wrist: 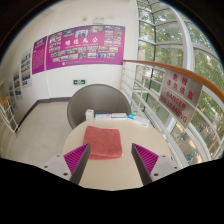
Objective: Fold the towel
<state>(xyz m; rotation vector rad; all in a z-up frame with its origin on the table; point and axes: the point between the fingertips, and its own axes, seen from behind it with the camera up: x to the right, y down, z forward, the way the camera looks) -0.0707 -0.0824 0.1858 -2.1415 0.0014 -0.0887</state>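
A pink towel lies on a round beige table, spread flat as a rough rectangle. It lies ahead of my fingers, its near edge reaching about level with the fingertips. My gripper is open and empty, held above the near part of the table. The left finger and the right finger show their magenta pads, wide apart. Nothing is between them but bare table.
A grey chair back stands just beyond the table. A white box lies at the table's far edge. A curved railing with a red-lettered sign runs along the right. A wall with magenta posters is behind.
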